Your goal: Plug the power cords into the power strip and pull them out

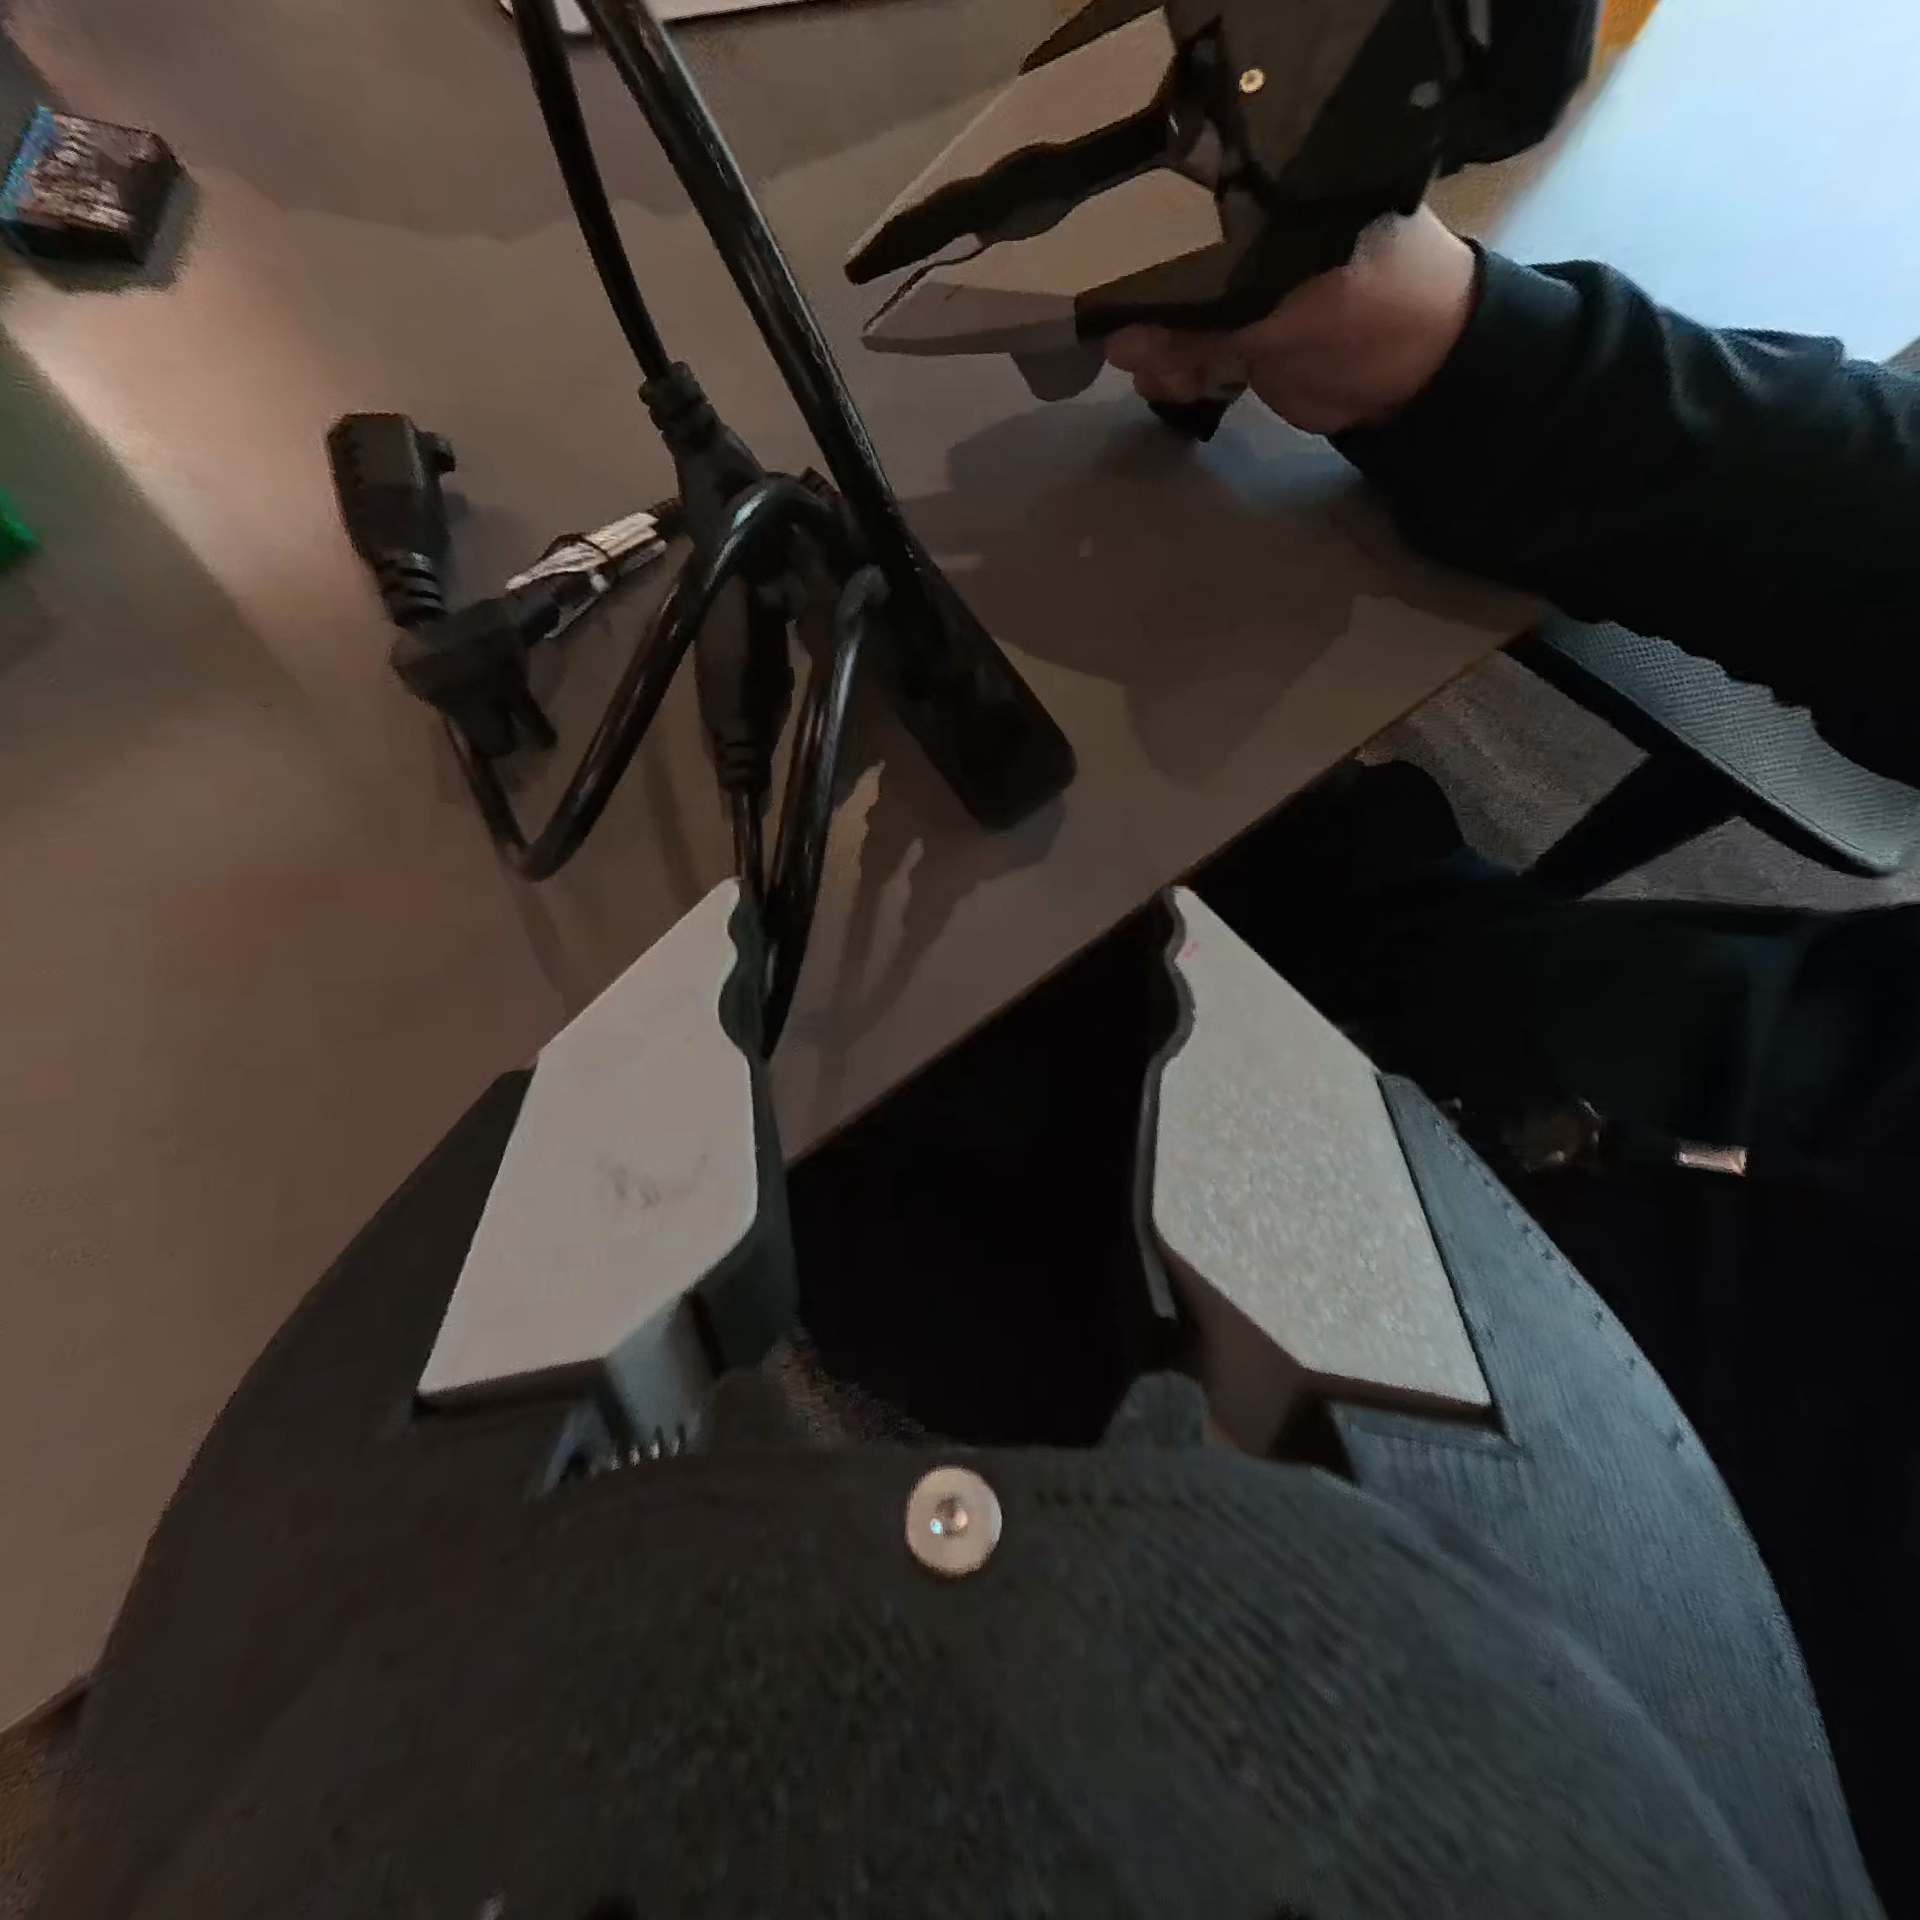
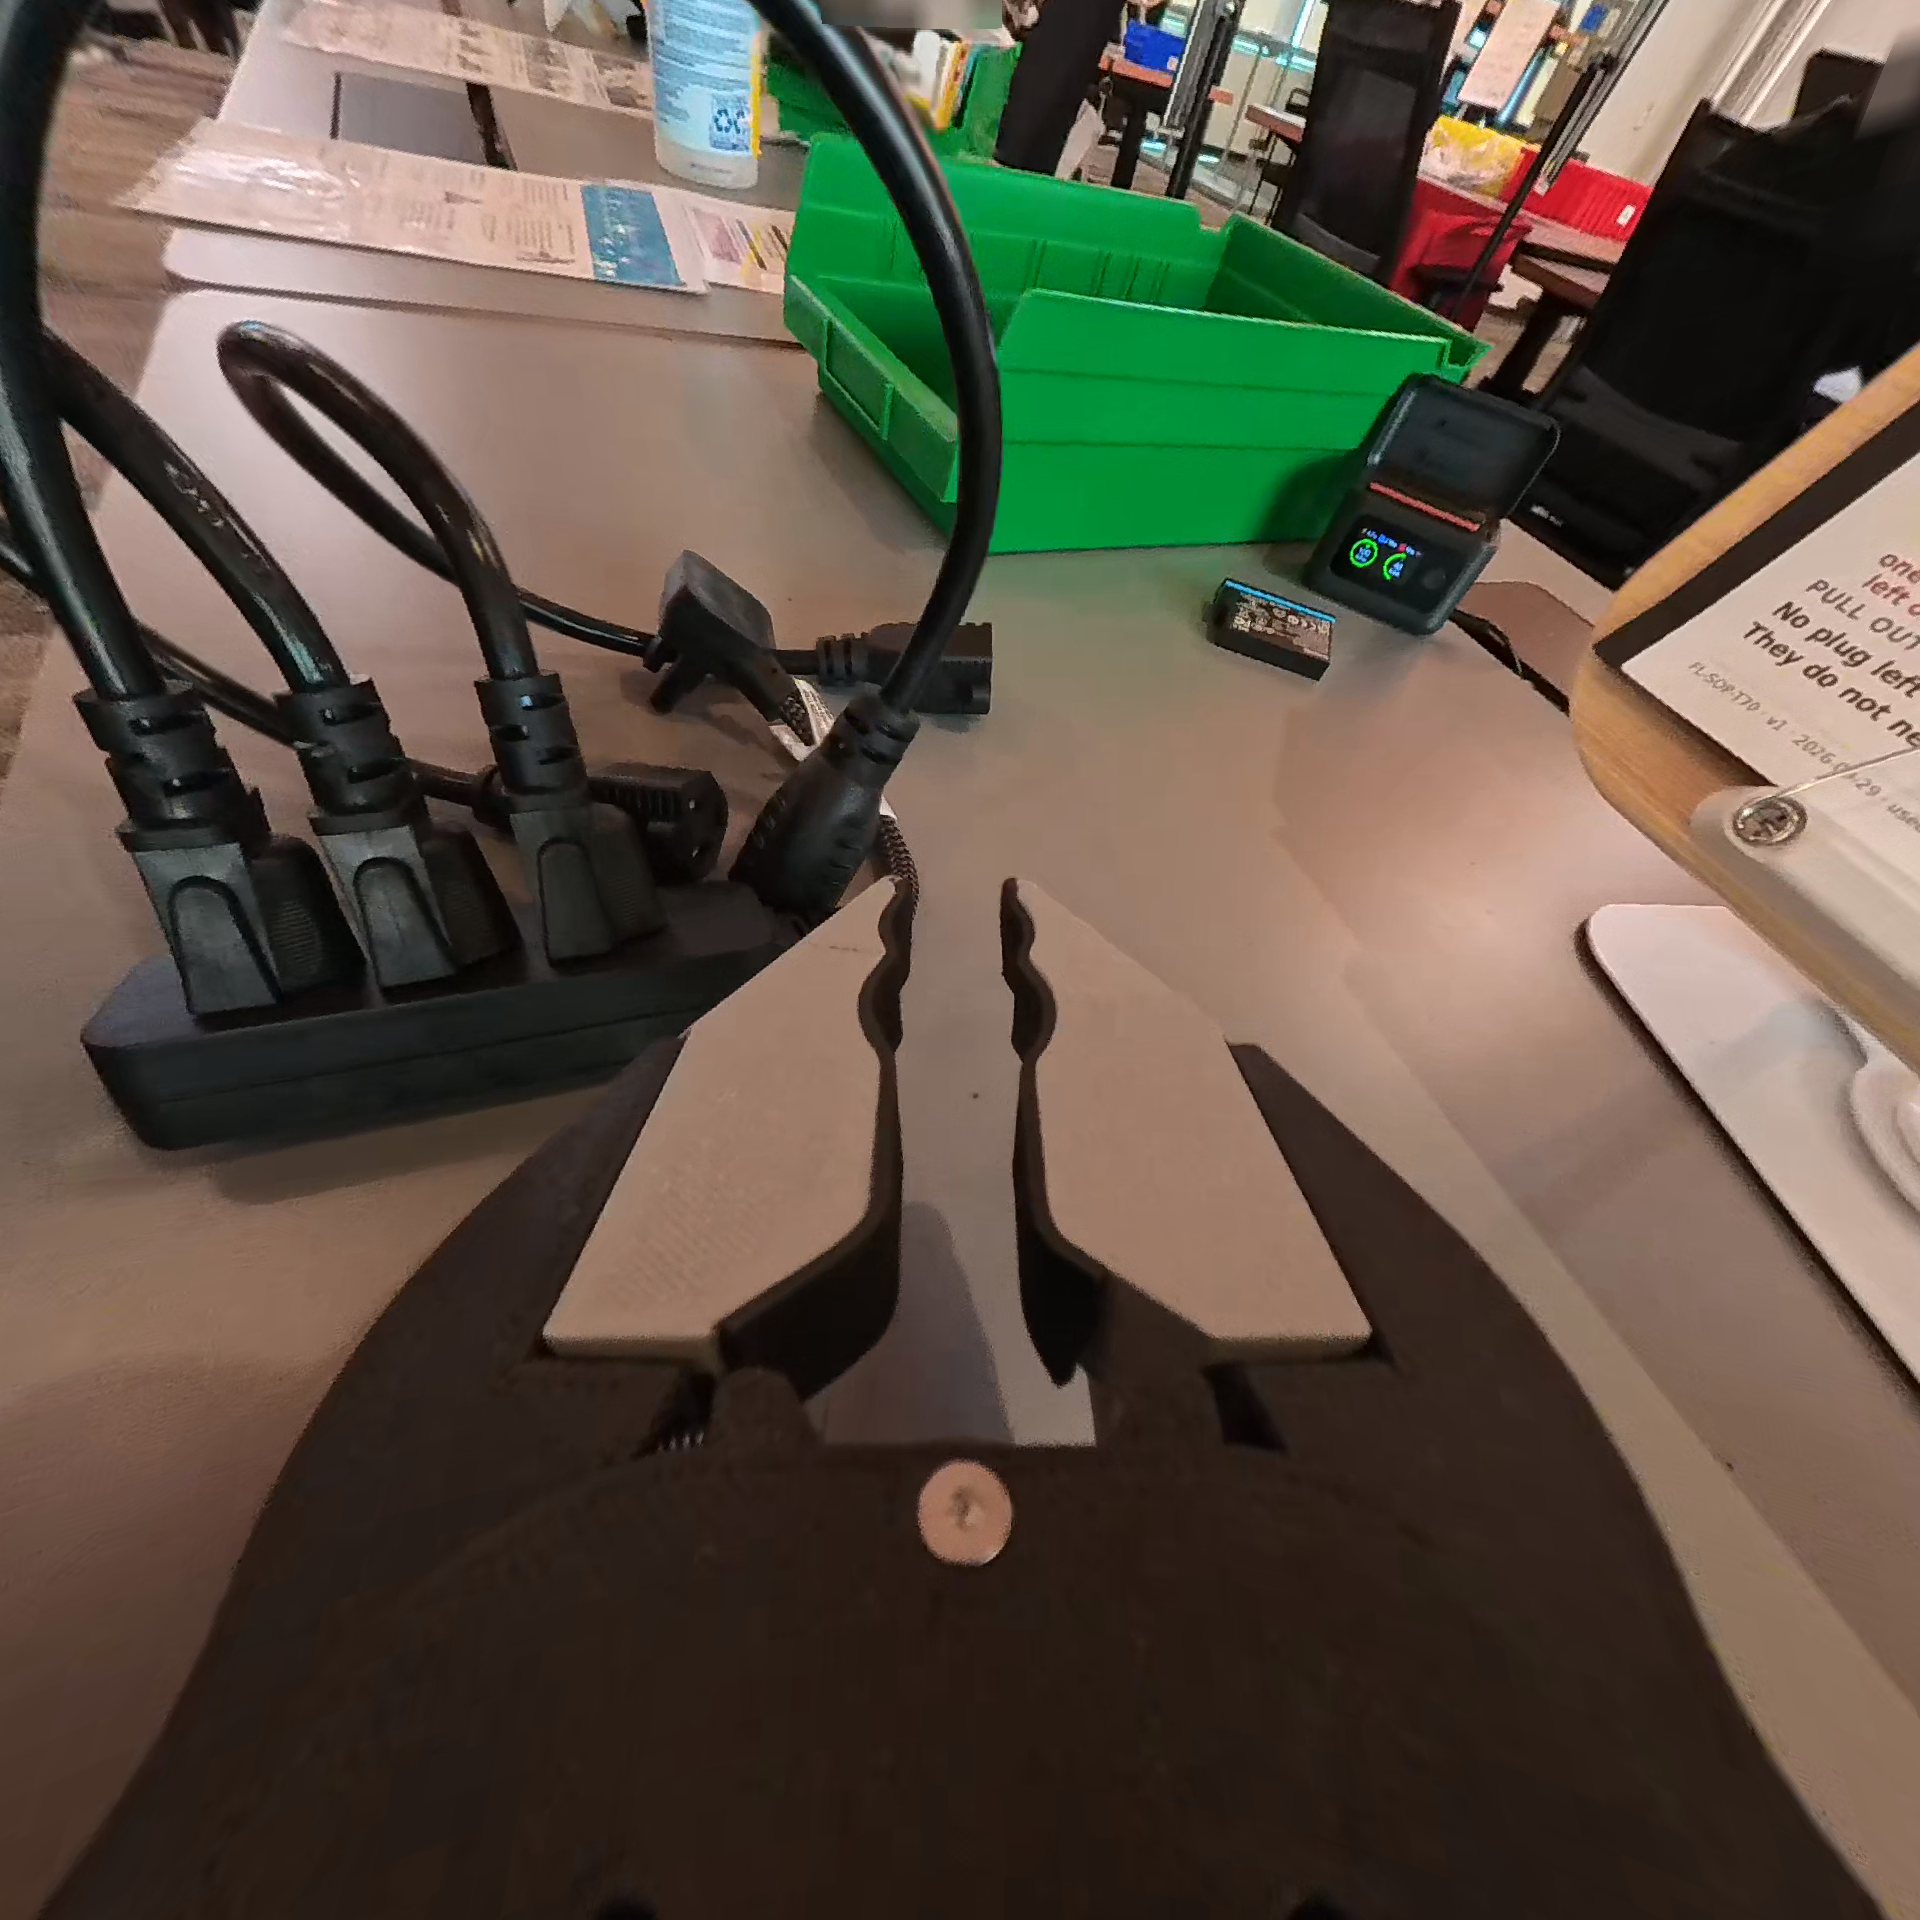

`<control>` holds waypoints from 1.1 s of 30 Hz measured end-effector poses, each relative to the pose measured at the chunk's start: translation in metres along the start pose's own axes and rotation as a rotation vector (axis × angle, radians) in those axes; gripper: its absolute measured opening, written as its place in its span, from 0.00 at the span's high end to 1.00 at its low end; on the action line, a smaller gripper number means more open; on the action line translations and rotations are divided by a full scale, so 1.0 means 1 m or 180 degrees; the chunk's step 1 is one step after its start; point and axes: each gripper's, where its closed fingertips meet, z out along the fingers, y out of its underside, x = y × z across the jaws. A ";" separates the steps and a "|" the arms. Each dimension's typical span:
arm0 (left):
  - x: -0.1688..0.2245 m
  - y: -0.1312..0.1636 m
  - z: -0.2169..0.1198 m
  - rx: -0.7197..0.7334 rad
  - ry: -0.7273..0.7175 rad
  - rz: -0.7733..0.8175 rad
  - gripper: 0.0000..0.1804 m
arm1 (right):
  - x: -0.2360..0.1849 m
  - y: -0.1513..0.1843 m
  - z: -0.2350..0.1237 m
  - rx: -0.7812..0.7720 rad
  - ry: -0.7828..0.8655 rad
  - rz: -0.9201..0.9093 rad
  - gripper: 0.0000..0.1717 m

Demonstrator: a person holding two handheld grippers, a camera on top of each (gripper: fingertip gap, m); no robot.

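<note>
1. Plugs fill the black power strip on the grey bench: we count three upright black plugs seated in a row, and a fourth plug leaning at the strip's near end.
2. Our right gripper hovers low over the bench just beside that leaning plug; its jaws stand narrowly parted with only bare bench between them, gripping nothing.
3. Our left gripper is spread wide above the bench edge. A black power cord runs past its left finger, but the right finger is well apart from it, so nothing is clamped.
4. Loose plugs and cord ends lie on the bench behind the strip.
5. A green bin, a small device with a lit screen and a black battery sit farther back.
</note>
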 end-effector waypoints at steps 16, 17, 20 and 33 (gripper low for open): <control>0.028 0.032 0.074 -0.0706 0.0051 0.0268 0.60 | -0.019 -0.004 0.004 0.0034 -0.0347 0.0044 0.83; 0.018 0.028 0.079 -0.0625 -0.0049 0.0162 0.60 | -0.022 -0.004 0.005 0.0018 -0.0392 0.0060 0.82; 0.005 0.006 0.095 -0.0206 -0.0047 -0.0109 0.59 | -0.031 0.002 0.011 -0.0155 -0.0574 0.0129 0.80; -0.027 -0.014 0.090 0.0438 0.0133 0.0261 0.91 | -0.090 0.012 0.004 -0.0459 -0.1518 -0.0072 0.89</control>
